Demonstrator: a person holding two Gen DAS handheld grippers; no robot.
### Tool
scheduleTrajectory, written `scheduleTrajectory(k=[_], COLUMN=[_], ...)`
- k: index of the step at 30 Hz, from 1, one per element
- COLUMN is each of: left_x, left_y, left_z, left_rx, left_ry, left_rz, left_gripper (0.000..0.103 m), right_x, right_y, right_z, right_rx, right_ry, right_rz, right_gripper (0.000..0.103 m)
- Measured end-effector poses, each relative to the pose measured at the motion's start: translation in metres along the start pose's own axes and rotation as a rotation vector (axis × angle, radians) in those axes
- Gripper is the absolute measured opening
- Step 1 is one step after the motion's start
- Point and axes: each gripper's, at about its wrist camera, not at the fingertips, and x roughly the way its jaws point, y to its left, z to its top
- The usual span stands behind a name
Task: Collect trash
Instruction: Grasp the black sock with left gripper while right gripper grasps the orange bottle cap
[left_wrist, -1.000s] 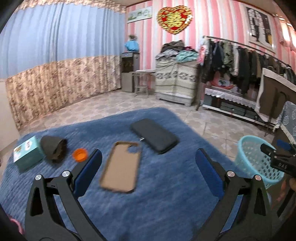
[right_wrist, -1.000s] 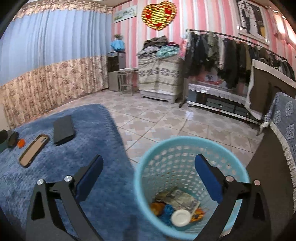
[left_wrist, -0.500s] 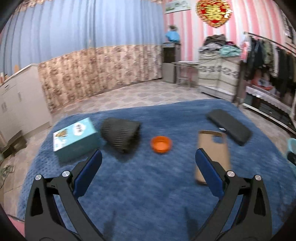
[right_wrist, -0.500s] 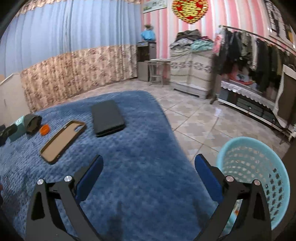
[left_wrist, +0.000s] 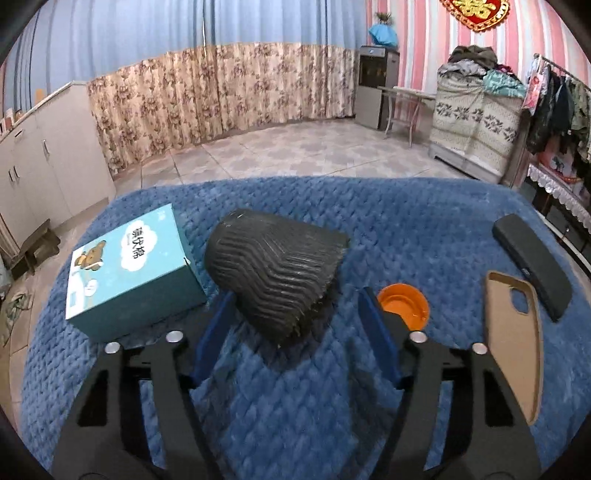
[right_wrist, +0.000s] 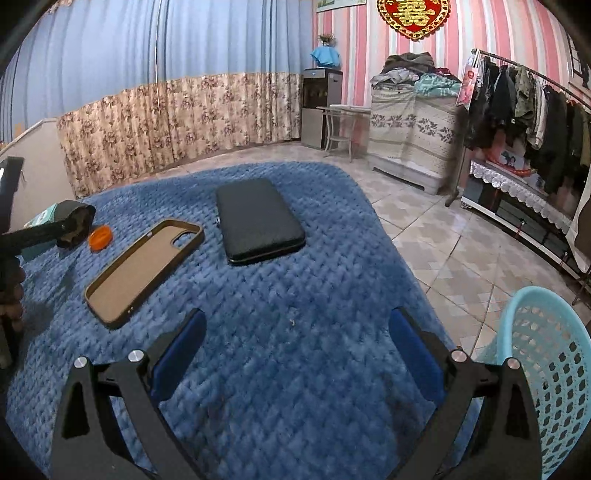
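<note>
While the left claw (left_wrist: 295, 314) is closing around the black ribbed cup (left_wrist: 275, 273), not pinching yet, the orange cap (left_wrist: 403, 307) waits; right claw (right_wrist: 295, 350) spread, empty, beside the basket (right_wrist: 546, 376).

Even, soft indoor light fills both views, without glare. Shadows on the blue blanket (left_wrist: 424, 221) are faint, darkest under the black ribbed cup (left_wrist: 280, 273). Fisheye bending curves the curtains (right_wrist: 166, 122) and darkens the corners; the near blanket blurs slightly.
</note>
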Motion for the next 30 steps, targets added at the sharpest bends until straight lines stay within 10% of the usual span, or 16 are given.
scheduleTrajectory(k=[9, 30], left_x=[-0.015, -0.135], left_y=[0.019, 0.105], left_z=[-0.008, -0.056], left_rx=[0.025, -0.039], left_ry=[-0.032, -0.163], left_rz=[0.020, 0.035], left_gripper=[0.018, 0.003], right_x=[0.006, 0.087], right_y=[0.032, 0.226], right_z=[0.017, 0.058], right_rx=[-0.019, -0.220], right_ry=[-0.022, 0.106], right_rz=[0.058, 0.285], right_gripper=[0.097, 0.096])
